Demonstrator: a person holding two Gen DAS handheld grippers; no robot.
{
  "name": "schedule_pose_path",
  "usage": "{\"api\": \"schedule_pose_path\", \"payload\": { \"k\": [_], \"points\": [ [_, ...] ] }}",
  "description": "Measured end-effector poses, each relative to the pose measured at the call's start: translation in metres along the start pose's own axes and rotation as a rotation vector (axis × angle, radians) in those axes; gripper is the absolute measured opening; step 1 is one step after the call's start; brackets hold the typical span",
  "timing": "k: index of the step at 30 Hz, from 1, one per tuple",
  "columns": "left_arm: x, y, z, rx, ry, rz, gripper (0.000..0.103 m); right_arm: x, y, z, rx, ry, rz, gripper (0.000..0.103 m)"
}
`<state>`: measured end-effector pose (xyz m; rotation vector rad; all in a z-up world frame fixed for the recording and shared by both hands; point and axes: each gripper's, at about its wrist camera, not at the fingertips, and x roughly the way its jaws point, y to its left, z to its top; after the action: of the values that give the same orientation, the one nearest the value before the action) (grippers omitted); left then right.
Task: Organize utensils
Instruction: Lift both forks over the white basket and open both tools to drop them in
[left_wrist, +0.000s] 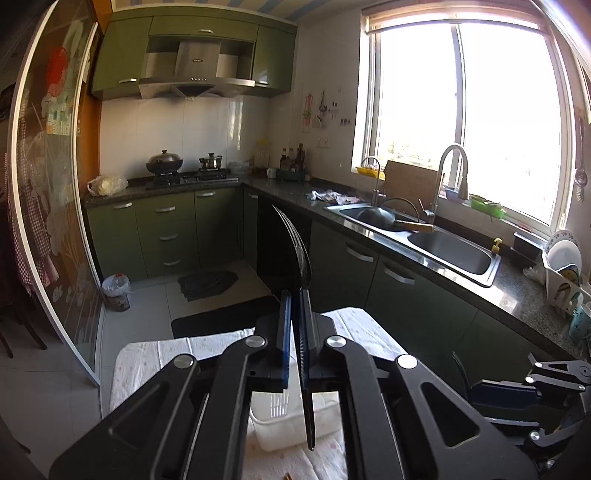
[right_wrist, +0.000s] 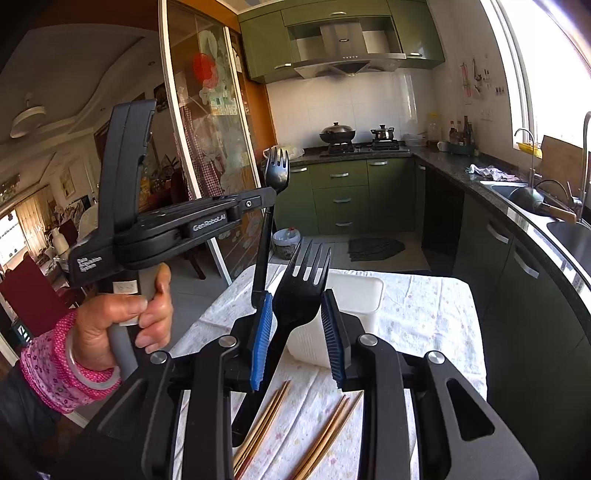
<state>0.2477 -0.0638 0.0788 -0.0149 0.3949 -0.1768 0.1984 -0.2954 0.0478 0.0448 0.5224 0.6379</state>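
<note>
My left gripper (left_wrist: 295, 299) is shut on a black plastic fork (left_wrist: 298, 240), seen edge-on with tines up; it also shows in the right wrist view (right_wrist: 276, 170), held upright above the table by the left gripper (right_wrist: 271, 195). My right gripper (right_wrist: 297, 314) holds a second black fork (right_wrist: 301, 291) between its blue pads, tines up, handle slanting down to the left. The fork rests against the left pad; a gap shows at the right pad. A white plastic bin (right_wrist: 354, 295) stands on the clothed table (right_wrist: 424, 306), just beyond the right gripper; it also shows below the left gripper (left_wrist: 288, 424).
Several wooden chopsticks (right_wrist: 325, 439) lie on the floral tablecloth near the front edge. A dark counter with a steel sink (left_wrist: 443, 247) runs along the right. A stove with pots (left_wrist: 184, 166) stands at the back. A glass sliding door (right_wrist: 207, 147) is at the left.
</note>
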Motion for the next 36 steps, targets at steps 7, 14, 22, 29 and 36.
{"api": "schedule_pose_path", "payload": {
  "k": [7, 14, 22, 29, 36],
  "points": [
    [0.032, 0.007, -0.006, 0.01, -0.119, 0.057, 0.004, 0.018, -0.012, 0.018, 0.006, -0.024, -0.029, 0.028],
    [0.054, 0.004, -0.035, 0.043, -0.097, 0.074, 0.004, 0.038, -0.024, 0.041, 0.003, -0.076, -0.097, 0.028],
    [0.058, 0.009, -0.049, 0.05, -0.067, 0.074, 0.004, 0.066, -0.039, 0.072, -0.005, -0.143, -0.176, 0.028],
    [0.062, 0.015, -0.055, 0.054, -0.035, 0.056, 0.008, 0.096, -0.05, 0.089, -0.027, -0.169, -0.247, 0.028],
    [0.068, 0.018, -0.062, 0.067, -0.019, 0.056, 0.015, 0.119, -0.057, 0.09, -0.059, -0.211, -0.327, 0.028]
  ]
}}
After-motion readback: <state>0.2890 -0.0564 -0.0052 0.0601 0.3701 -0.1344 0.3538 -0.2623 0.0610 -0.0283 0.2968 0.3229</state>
